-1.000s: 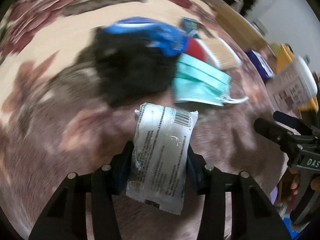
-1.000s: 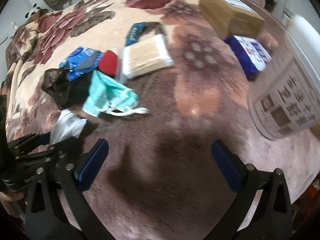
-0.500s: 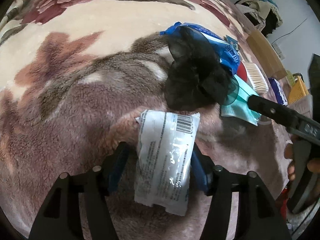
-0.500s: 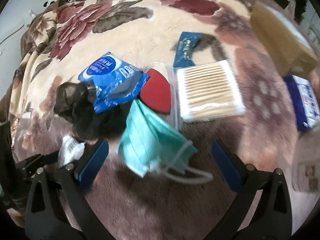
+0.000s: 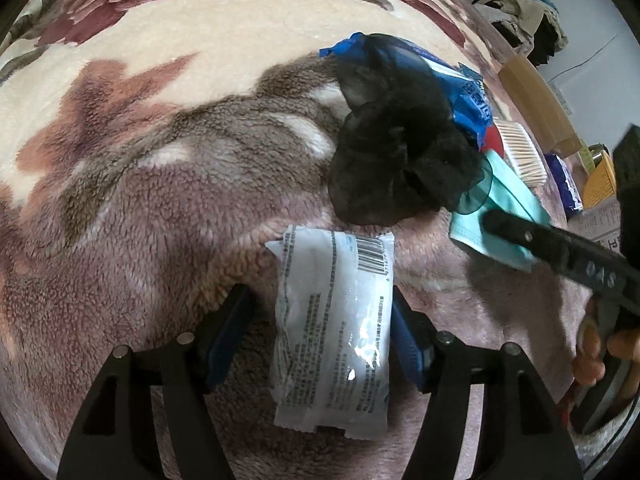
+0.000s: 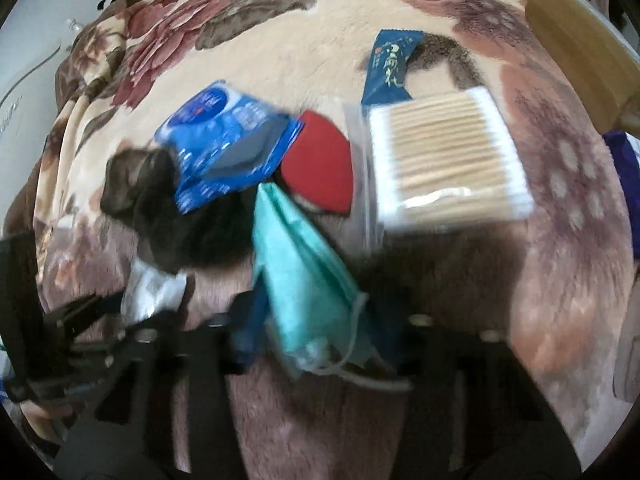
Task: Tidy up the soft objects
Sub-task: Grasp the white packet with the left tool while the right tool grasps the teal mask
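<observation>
A white plastic packet [image 5: 332,320] with a barcode lies flat on the flowered fleece blanket [image 5: 160,160]. My left gripper [image 5: 316,300] straddles it with its jaws opening; the left pad stands clear of the packet and the right pad is close beside it. Just beyond lies a black mesh cloth [image 5: 400,160]. My right gripper [image 6: 316,332] is closing on a teal face mask [image 6: 304,280], which is bunched up between its blue pads; that view is blurred. From the left wrist view, a right gripper finger [image 5: 540,240] lies across the mask [image 5: 508,200].
Behind the mask lie a blue wipes pack [image 6: 224,140], a red puff [image 6: 320,168], a box of cotton swabs [image 6: 448,156] and a dark blue sachet [image 6: 390,68]. A cardboard box [image 6: 580,40] stands at the far right. A person's hand [image 5: 592,352] holds the right gripper.
The left jaws have spread and the white packet now rests loose on the blanket. The right gripper moved in over the teal mask and closed from wide open around it.
</observation>
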A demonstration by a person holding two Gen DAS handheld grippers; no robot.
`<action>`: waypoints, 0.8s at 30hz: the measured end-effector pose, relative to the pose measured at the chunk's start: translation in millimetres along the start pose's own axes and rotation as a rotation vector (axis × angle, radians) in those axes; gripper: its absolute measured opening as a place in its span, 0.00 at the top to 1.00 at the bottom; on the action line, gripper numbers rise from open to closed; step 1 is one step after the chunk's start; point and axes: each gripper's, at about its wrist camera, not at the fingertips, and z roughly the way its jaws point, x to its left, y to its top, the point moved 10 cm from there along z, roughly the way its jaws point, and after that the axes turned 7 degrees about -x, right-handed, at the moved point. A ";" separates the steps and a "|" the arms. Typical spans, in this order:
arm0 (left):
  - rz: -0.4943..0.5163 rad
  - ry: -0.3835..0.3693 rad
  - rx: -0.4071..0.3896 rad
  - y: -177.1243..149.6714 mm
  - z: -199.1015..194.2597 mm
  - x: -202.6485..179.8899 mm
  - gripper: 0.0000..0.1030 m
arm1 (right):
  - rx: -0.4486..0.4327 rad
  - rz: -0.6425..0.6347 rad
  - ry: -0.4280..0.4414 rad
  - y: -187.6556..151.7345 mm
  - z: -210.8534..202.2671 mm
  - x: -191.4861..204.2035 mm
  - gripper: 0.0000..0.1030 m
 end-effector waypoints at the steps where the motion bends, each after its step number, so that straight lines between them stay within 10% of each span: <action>1: -0.001 0.003 0.000 -0.9 -0.2 0.1 0.33 | 0.000 -0.006 0.007 -1.8 -2.1 1.6 0.75; 24: 0.026 0.035 -0.037 -13.1 -36.3 -16.6 0.52 | -0.070 -0.067 -0.052 -27.3 -40.4 25.6 0.79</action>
